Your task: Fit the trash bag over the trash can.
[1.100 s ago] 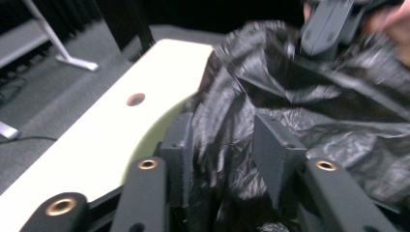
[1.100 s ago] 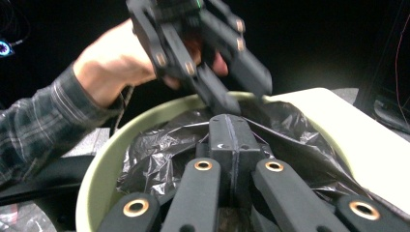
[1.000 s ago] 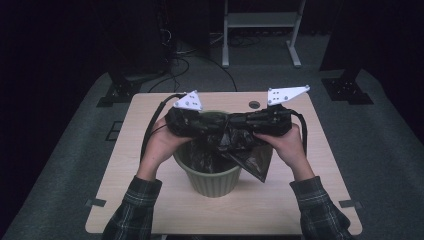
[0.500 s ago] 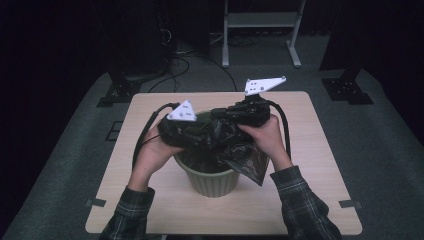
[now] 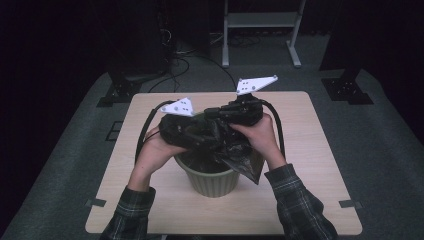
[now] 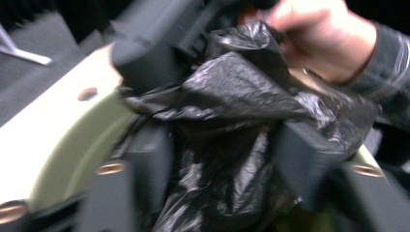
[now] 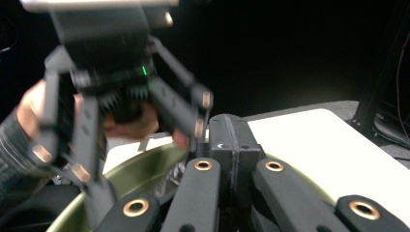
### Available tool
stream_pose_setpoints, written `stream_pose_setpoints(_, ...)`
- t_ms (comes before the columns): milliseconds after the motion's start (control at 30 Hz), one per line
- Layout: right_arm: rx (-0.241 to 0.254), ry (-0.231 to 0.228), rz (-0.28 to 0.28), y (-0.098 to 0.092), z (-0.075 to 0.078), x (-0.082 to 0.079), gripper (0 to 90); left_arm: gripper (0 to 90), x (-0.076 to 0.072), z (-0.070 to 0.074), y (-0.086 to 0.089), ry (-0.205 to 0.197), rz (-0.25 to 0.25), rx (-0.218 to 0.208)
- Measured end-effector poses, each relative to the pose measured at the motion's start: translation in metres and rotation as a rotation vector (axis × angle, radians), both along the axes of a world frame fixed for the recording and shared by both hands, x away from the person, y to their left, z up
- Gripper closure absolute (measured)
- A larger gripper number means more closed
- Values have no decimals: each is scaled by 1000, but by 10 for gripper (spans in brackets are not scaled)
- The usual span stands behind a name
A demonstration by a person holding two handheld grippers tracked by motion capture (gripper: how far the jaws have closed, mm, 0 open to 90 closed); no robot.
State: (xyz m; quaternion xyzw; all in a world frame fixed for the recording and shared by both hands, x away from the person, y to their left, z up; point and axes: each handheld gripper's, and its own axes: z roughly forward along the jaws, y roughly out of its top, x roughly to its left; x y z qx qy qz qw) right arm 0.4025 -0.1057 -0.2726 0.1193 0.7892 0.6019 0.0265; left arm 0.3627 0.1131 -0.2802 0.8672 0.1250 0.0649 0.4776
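Sleeves: plaid cuffs (image 5: 131, 210) nearest, forearms reaching up to both tongs over the bin.
Bin: green pot-shaped bin (image 5: 212, 179) directly beneath both tongs, on the desk (image 5: 320, 165).
Bag: black bin bag (image 5: 235, 152) bunched between the tongs, one corner hanging outside the rim below the right tongs.
Left tongs (image 6: 227, 159): jaws part open, just been closing a little; crumpled film lies between them, pads not clearly pressing.
Right tongs (image 7: 232, 150): clamped fully together; whether film is pinched I cannot tell.
Change: right tongs have swung in toward the left ones since a second ago, gathering the bag.
Meaning: probably regripping to spread the mouth over the rim.
Obstacles: trailing cables (image 5: 142, 137) beside the left tongs.
Beyond: metal stand (image 5: 260, 30) on the floor, well apart.
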Motion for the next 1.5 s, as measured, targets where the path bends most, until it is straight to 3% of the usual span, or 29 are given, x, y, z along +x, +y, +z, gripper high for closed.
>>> stream_pose_setpoints(133, 0, -9, 5, 1, 2, -1, 898, 782, 2, -4, -8, 9, -22, 20)
stream_pose_setpoints(167, -1, -9, 1, 0, 2, -2, 818, 839, 2, -4, -8, 3, -8, 27)
stream_pose_setpoints(267, -2, 5, -5, -8, 3, -2, 769, 896, 5, -6, -2, -4, 17, 32)
stream_pose_setpoints(433, 24, 2, -37, -35, 4, -9, 712, 899, 8, -8, 10, -7, 63, 43)
stream_pose_setpoints(600, 17, -5, -84, -68, 2, -17, 683, 899, 6, -8, 26, -19, 96, 40)
stream_pose_setpoints(867, 19, 25, -170, -108, -16, -22, 670, 898, 3, -6, 46, -30, 141, 24)
stream_pose_setpoints(1067, 44, 19, -204, -120, -18, -24, 655, 898, 3, -6, 47, -31, 141, 25)
stream_pose_setpoints(1267, 31, 18, -231, -120, -18, -19, 683, 898, 3, -6, 48, -31, 139, 24)
stream_pose_setpoints(1400, 22, 29, -262, -119, -23, -13, 882, 894, 1, -7, 49, -32, 133, 24)
stream_pose_setpoints(1500, 25, 26, -270, -117, -23, -10, 900, 799, 0, -5, 50, -41, 129, 21)
